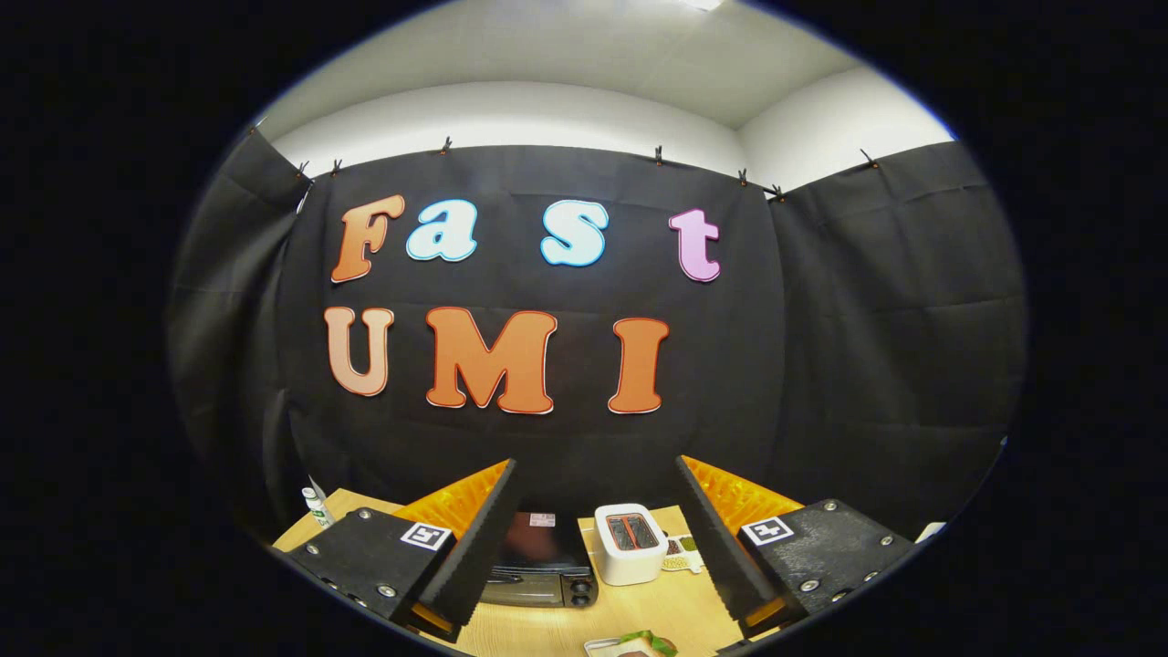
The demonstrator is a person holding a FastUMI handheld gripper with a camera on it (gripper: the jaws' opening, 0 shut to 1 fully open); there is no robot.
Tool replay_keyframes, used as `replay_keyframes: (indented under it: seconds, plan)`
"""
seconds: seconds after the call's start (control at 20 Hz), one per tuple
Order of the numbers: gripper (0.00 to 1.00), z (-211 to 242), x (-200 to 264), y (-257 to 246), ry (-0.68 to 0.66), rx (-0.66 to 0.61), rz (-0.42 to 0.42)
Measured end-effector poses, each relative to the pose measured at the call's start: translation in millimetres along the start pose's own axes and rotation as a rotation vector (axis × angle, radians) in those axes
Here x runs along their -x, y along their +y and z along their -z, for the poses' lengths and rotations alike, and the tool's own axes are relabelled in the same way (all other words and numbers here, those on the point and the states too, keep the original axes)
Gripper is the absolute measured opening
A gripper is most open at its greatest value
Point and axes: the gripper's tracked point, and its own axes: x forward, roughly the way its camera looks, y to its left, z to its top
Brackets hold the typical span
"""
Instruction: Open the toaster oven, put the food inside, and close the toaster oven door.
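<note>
My tool (598,538) sits with its jaws spread wide, nothing caught between the two fingers and neither one touching anything. The left finger (474,547) angles inward from its mount, its ribbed inner face turned toward the gap; the right finger (721,547) mirrors it from the other side. Both mounting blocks carry a small square marker on top and a few visible screws. I'm holding the tool raised above the tabletop (657,607) and tipped up, so the fingers point forward and a little upward rather than down at the surface
</note>
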Motion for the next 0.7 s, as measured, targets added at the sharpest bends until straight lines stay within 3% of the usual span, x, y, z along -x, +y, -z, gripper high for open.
replay_keyframes:
  seconds: [0.35, 0.7]
  plan:
    - [0.99, 20, -19, 29, 0.016, -0.017, -0.028]
    - [1.00, 88, -57, 86, 0.082, -0.052, -0.090]
